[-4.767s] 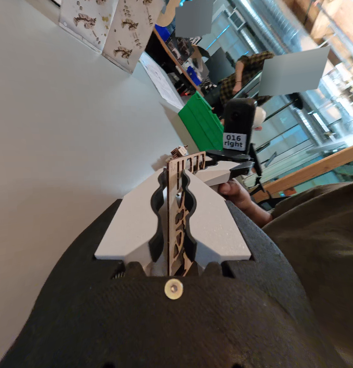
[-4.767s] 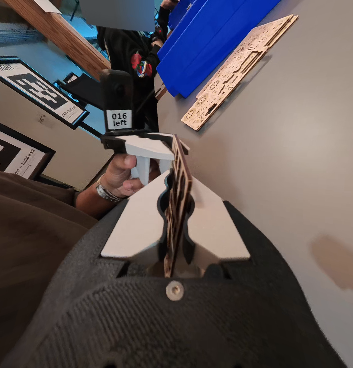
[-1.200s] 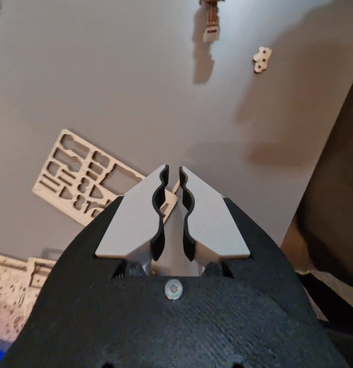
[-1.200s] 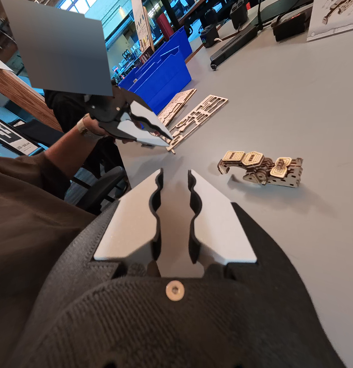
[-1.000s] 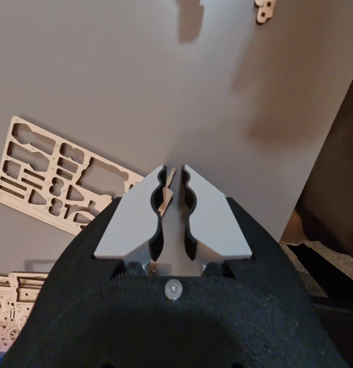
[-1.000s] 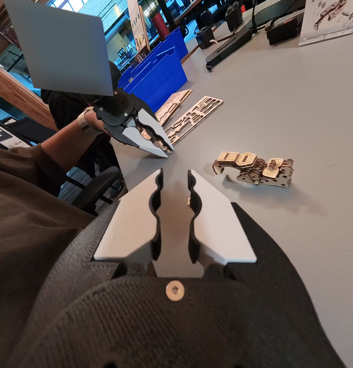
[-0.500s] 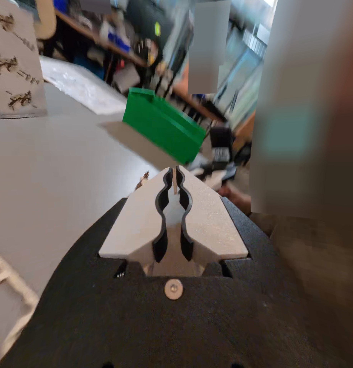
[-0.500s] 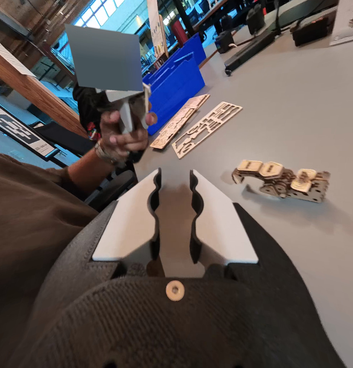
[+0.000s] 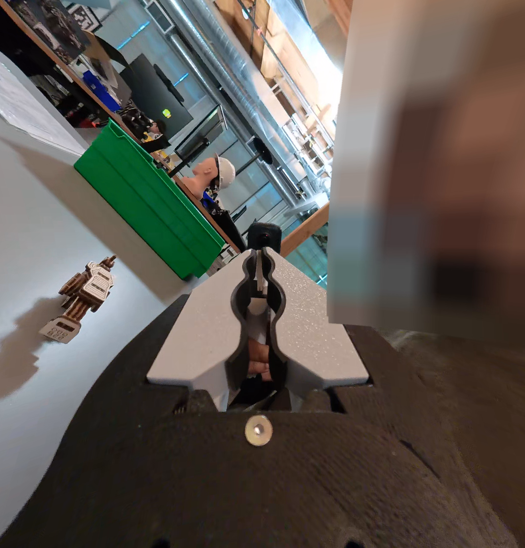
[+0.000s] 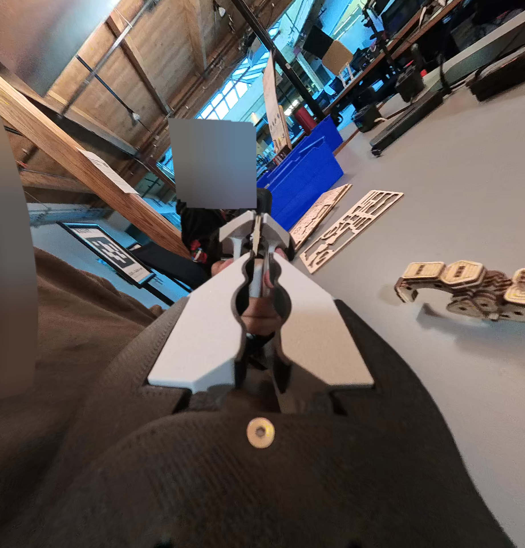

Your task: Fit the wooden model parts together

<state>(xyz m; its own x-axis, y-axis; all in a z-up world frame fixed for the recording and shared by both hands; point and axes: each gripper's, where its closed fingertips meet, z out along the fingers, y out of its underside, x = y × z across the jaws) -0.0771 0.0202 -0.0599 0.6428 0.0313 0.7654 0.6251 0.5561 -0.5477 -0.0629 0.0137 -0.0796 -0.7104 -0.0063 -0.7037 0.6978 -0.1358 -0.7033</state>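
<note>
Right wrist view: left gripper (image 10: 256,221) faces mine, pinching a thin wood piece (image 10: 257,234) edge-on. My right gripper (image 10: 257,261) is narrow, tips nearly meeting at the piece's lower end; contact unclear. I'd close gently, square to its flat. Model (image 10: 468,289) sits right.

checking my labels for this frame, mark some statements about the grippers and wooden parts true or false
1. The left gripper pinches a small wooden piece at its tips. True.
2. The wooden model is held up in a gripper. False: it lies on the grey table, with nothing gripping it.
3. A blue bin stands by the flat wooden sheets. True.
4. The flat wooden sheets are stacked on the wooden model. False: they lie on the table beside the blue bin, apart from the model.
</note>
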